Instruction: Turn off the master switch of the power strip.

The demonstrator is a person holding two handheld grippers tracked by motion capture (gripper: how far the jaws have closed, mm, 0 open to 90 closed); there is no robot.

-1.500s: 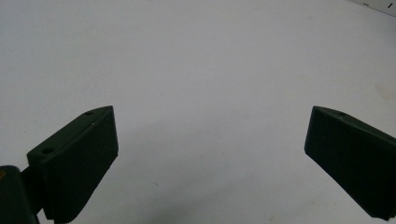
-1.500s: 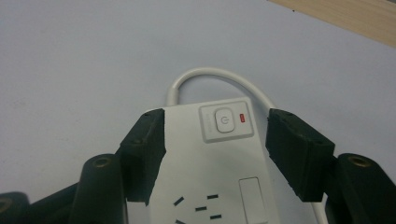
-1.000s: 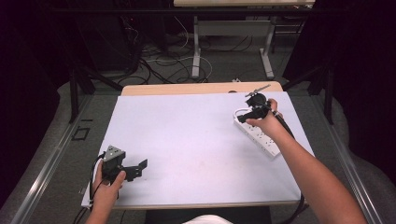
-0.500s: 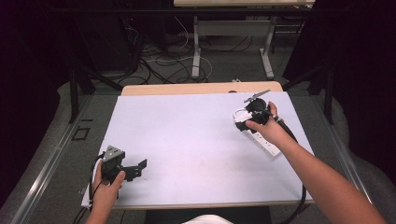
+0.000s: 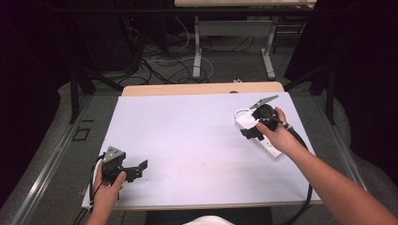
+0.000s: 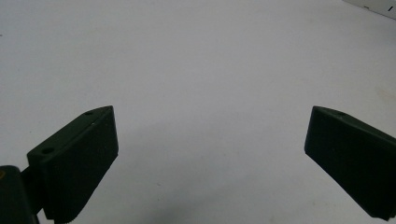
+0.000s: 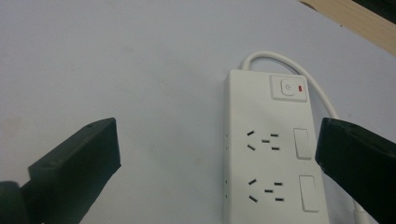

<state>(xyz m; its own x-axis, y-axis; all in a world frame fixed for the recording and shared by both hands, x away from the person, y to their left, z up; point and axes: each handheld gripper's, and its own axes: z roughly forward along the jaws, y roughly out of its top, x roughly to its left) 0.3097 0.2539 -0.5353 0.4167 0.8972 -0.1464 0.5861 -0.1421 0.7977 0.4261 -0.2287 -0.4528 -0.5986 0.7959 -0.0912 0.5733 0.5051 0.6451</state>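
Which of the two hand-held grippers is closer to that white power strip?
The right. The right hand-held gripper hovers over the white plastic power strip, jaws open. The left hand-held gripper sits at the table's opposite near corner, far away.

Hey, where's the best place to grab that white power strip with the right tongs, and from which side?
Probably across the narrow width of the power strip, coming straight down from above. It lies flat on the table, long and slim, so only its two long side walls offer opposing faces. The right tongs are open wide above it; shift them until both jaws straddle the body, clear of the white cord.
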